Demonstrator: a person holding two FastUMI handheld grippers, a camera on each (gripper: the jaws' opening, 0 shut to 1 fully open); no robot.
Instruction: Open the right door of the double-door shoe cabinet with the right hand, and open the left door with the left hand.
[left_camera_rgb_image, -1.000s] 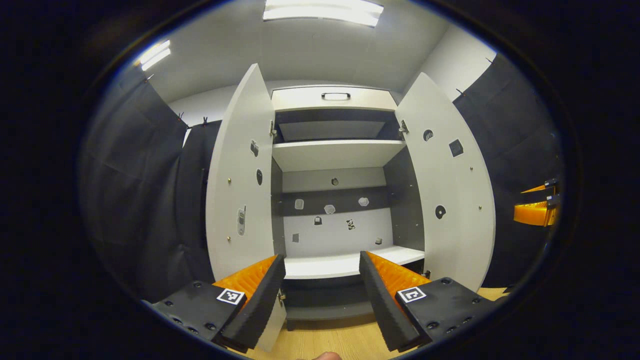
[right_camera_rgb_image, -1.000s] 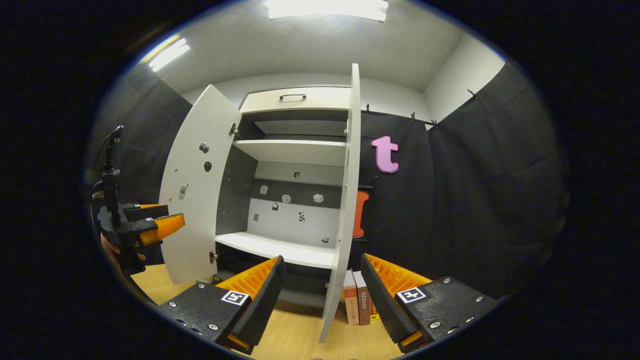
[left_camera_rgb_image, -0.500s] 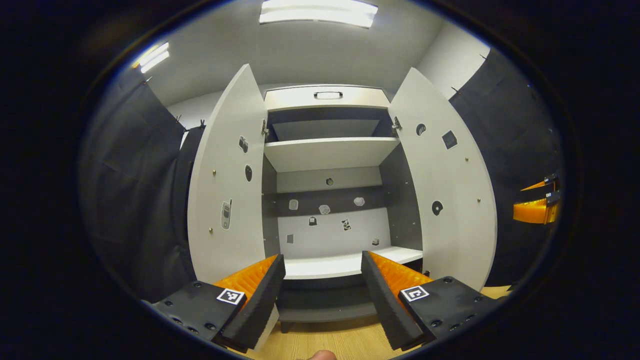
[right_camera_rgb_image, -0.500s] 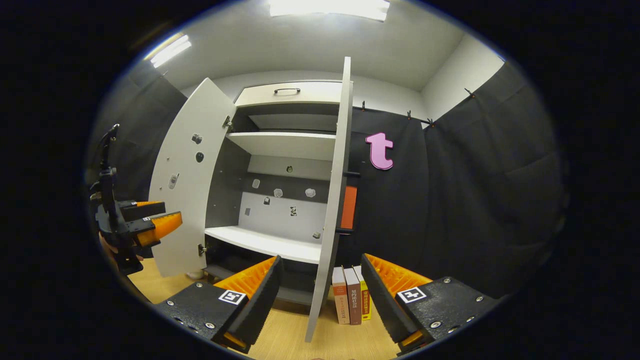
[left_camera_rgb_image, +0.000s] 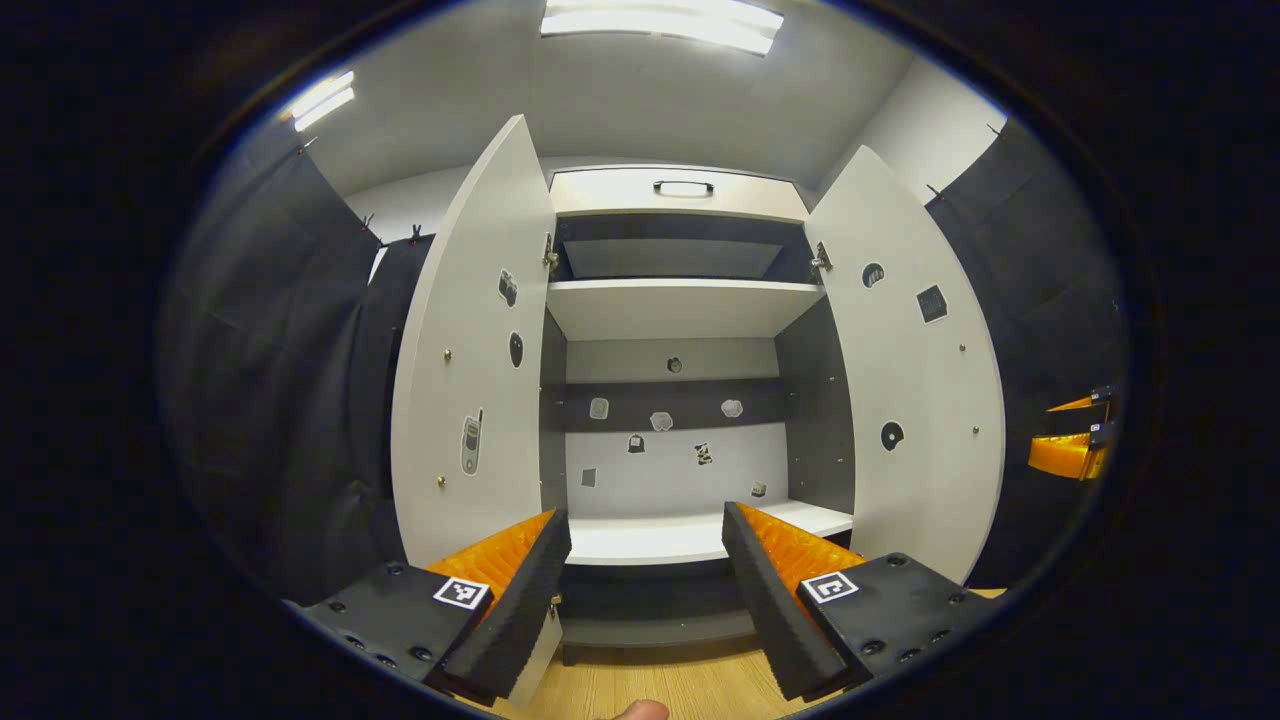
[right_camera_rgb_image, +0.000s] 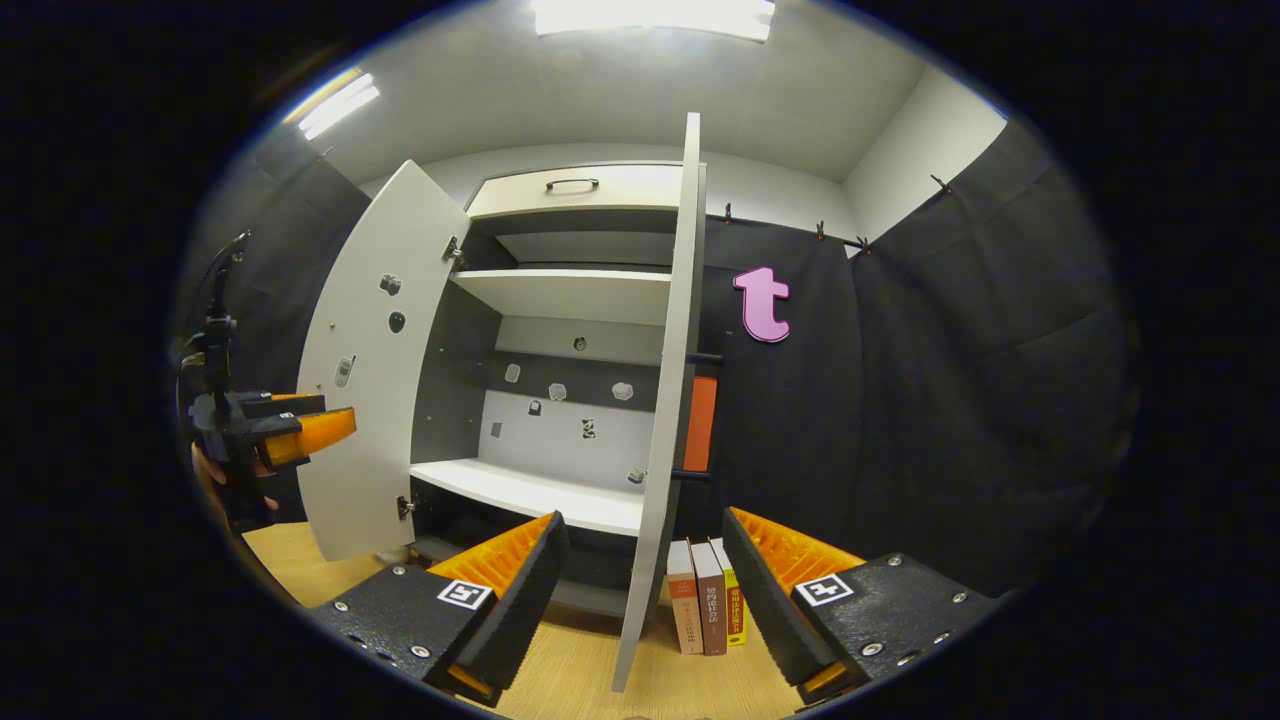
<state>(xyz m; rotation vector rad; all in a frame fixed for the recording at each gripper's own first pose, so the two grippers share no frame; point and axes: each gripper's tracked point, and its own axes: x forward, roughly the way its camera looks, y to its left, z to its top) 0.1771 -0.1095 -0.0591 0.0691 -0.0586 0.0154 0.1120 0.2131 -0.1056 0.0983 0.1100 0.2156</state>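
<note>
— What are your two grippers doing?

— My left gripper (left_camera_rgb_image: 645, 560) has its fingers spread wide with nothing between them. It faces straight into the cabinet (left_camera_rgb_image: 680, 400). My right gripper (right_camera_rgb_image: 640, 570) is spread the same way, also holding nothing, and it stands off to the cabinet's right side.

— Where are the doors?

— Both stand swung out. From my left gripper, the left door (left_camera_rgb_image: 475, 350) rises just beyond my left finger, its inner face toward me, and the right door (left_camera_rgb_image: 915, 370) stands beyond my right finger, also inner face toward me. From my right gripper, the right door (right_camera_rgb_image: 665, 400) is nearly edge-on, straight ahead between my fingers, and the left door (right_camera_rgb_image: 375, 370) opens farther off to the left.

— Are you touching either door?

— No. Both grippers hang clear of the doors.

— What is inside?

— A white shelf (left_camera_rgb_image: 680, 305) high up, a lower white shelf (left_camera_rgb_image: 690, 535) just past my left gripper's fingertips, and small stickers on the back panel and on the doors' inner faces. A drawer (left_camera_rgb_image: 680, 190) with a dark handle sits on top.

— Anything else around?

— Books (right_camera_rgb_image: 705, 605) stand on the wooden floor (right_camera_rgb_image: 580, 670) just right of the right door's lower edge, ahead of my right gripper. Far left in the right gripper view I see my other gripper (right_camera_rgb_image: 270, 435) with the hand (right_camera_rgb_image: 215, 480) holding it.
</note>
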